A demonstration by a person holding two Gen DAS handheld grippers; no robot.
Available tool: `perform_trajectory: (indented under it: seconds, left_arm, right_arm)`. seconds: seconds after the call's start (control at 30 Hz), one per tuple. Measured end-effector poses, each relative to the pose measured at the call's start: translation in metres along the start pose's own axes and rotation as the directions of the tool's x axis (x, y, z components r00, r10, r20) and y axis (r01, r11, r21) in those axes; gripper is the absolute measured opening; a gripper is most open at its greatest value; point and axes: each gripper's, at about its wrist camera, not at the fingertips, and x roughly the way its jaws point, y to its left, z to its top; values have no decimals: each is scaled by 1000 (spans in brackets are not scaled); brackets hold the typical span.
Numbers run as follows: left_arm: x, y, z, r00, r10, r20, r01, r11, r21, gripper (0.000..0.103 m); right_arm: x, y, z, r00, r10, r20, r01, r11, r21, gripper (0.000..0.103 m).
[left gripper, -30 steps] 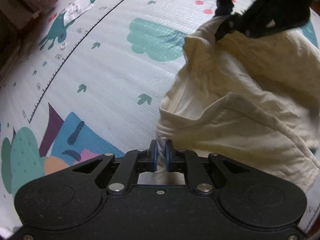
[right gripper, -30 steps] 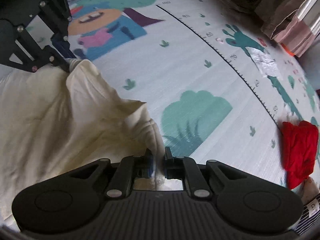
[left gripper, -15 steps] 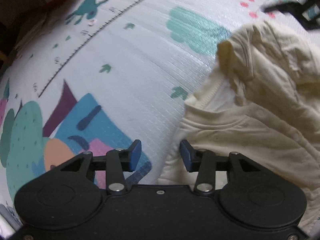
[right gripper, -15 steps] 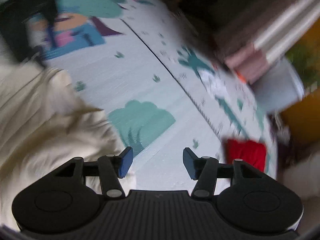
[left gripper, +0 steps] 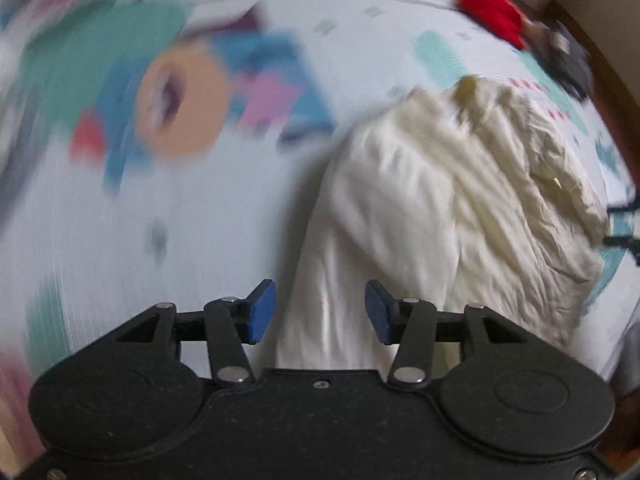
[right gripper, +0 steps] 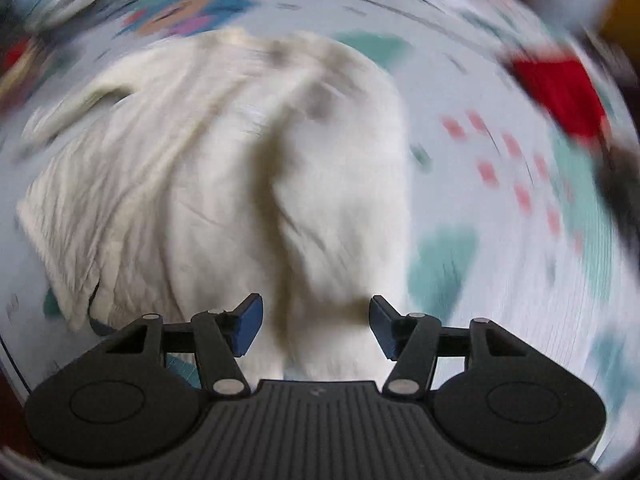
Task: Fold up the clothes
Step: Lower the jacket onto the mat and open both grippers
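A cream garment (left gripper: 448, 208) lies crumpled on the patterned play mat (left gripper: 120, 216); it also shows in the right wrist view (right gripper: 240, 176). My left gripper (left gripper: 320, 312) is open, with blue pads (left gripper: 262, 312), and hangs over the garment's near edge without touching it. My right gripper (right gripper: 316, 328) is open too, above the garment's near end. Both views are blurred by motion.
A red cloth (left gripper: 492, 12) lies at the mat's far right; it also shows in the right wrist view (right gripper: 560, 92). Dark objects (left gripper: 568, 60) sit beside it. A wooden edge (left gripper: 600, 56) borders the mat on the right.
Both grippers let go of the cream garment, opened wide and swung round fast. The garment dropped onto the mat in a heap.
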Motion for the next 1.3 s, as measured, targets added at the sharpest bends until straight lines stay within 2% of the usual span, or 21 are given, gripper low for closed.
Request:
perform_trajectory:
  seconds: [0.07, 0.17, 0.23, 0.3, 0.43, 0.47, 0.53, 0.57, 0.6, 0.63, 0.67, 0.7, 0.8, 0.87, 0.93, 0.97, 1.03, 1.1, 1.2, 1.3]
  left_arm:
    - [-9, 13, -26, 1000, -22, -5, 21, 992, -122, 50]
    - [-21, 32, -65, 998, -55, -7, 51, 952, -301, 57]
    - [-30, 45, -91, 997, -77, -5, 68, 907, -415, 57]
    - [-33, 51, -114, 993, -114, 37, 117, 853, -508, 57]
    - [-22, 57, -137, 976, -175, 127, 215, 733, -645, 57]
    - [-17, 59, -139, 973, -182, 144, 231, 702, -674, 57]
    - [-10, 60, -137, 970, -171, 172, 242, 673, -699, 56]
    - [-6, 61, -135, 969, -162, 185, 245, 663, -707, 56]
    - [-3, 60, -131, 970, -148, 192, 241, 665, -707, 48]
    - [0, 58, -127, 971, -135, 199, 238, 677, -696, 26]
    - [1, 56, -121, 969, -127, 213, 240, 695, -678, 16]
    - [2, 55, -116, 967, -116, 226, 239, 716, -656, 9]
    - [-8, 50, -91, 960, -84, 267, 224, 801, -555, 5]
    - [-23, 44, -67, 956, -54, 289, 180, 884, -432, 5]
    - [-38, 36, -47, 954, 10, 301, 73, 962, -265, 5]
    - [-46, 32, -37, 949, 48, 311, 10, 983, -183, 5]
    - [-60, 28, -18, 933, 120, 339, -108, 993, -53, 5]
    - [-67, 28, -4, 918, 179, 353, -200, 980, 24, 5]
    - [-61, 40, 7, 909, 230, 347, -264, 963, 52, 5]
    - [-38, 56, 4, 920, 255, 298, -280, 959, 41, 5]
  right_arm:
    - [-1, -22, -9, 998, 51, 19, -54, 985, 162, 61]
    - [-1, -46, -17, 992, 94, 81, -117, 926, 359, 66]
    - [2, -58, -25, 984, 132, 119, -174, 855, 488, 67]
    - [6, -69, -35, 972, 172, 160, -234, 766, 598, 72]
    - [15, -82, -54, 958, 204, 201, -285, 612, 738, 73]
    - [17, -84, -56, 956, 205, 209, -291, 585, 757, 73]
    - [22, -85, -59, 952, 208, 225, -303, 539, 786, 70]
    - [24, -85, -59, 950, 208, 233, -309, 528, 791, 61]
    - [26, -84, -58, 949, 206, 240, -314, 529, 788, 42]
    - [27, -82, -55, 948, 203, 246, -318, 539, 780, 33]
    - [27, -80, -51, 947, 197, 255, -322, 551, 769, 25]
    - [26, -80, -47, 946, 184, 267, -324, 567, 757, 20]
    - [18, -85, -29, 949, 118, 292, -298, 638, 710, 18]
    - [7, -91, -13, 953, 36, 301, -228, 739, 634, 18]
    - [-2, -101, 5, 949, -39, 313, -139, 839, 526, 18]
    - [-6, -105, 16, 944, -76, 320, -87, 880, 466, 18]
    - [-13, -114, 36, 931, -146, 336, 19, 936, 353, 18]
    - [-10, -126, 55, 925, -188, 331, 87, 951, 297, 18]
    - [0, -137, 78, 922, -230, 313, 161, 960, 229, 18]
    - [22, -132, 87, 931, -272, 242, 242, 959, 147, 19]
